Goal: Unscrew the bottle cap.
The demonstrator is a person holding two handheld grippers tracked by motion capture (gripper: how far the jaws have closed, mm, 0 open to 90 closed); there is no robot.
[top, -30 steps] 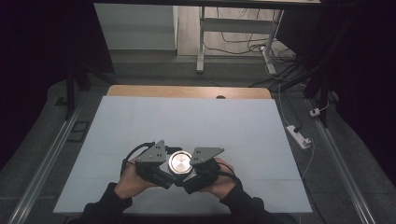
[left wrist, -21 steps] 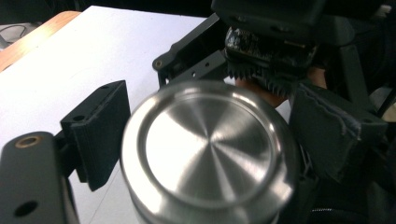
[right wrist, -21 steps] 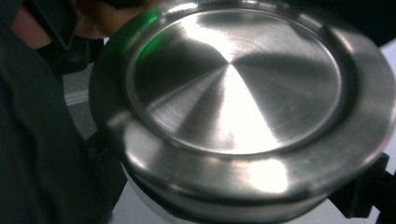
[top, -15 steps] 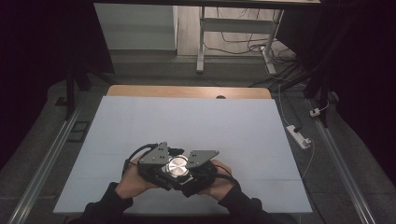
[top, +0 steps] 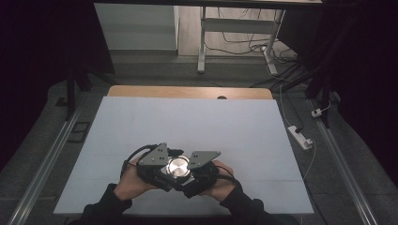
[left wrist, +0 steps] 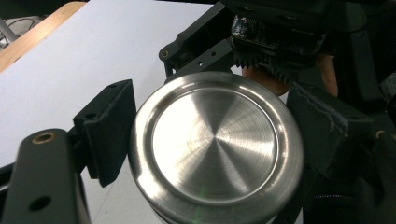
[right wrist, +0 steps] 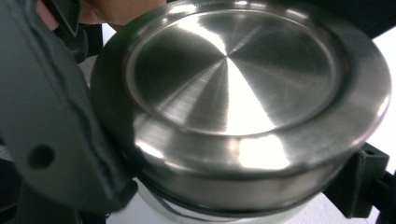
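Observation:
A round jar with a brushed steel lid (top: 179, 167) is held just above the white tabletop (top: 187, 122) near its front edge, between both hands. In the left gripper view the lid (left wrist: 215, 140) sits between the two black jaws of my left gripper (left wrist: 212, 135), and the pads press on its rim. In the right gripper view the lid (right wrist: 233, 84) looms large with a white body (right wrist: 210, 215) under it. My right gripper (right wrist: 205, 186) is shut on the jar just below the lid. In the high view, left gripper (top: 169, 171) and right gripper (top: 188, 172) meet at the jar.
A wooden strip (top: 187, 92) runs along the table's far edge. Metal rails (top: 42, 173) flank the table on both sides. On the floor to the right lie a white power strip (top: 300, 137) and cables. A desk frame (top: 202, 42) stands beyond.

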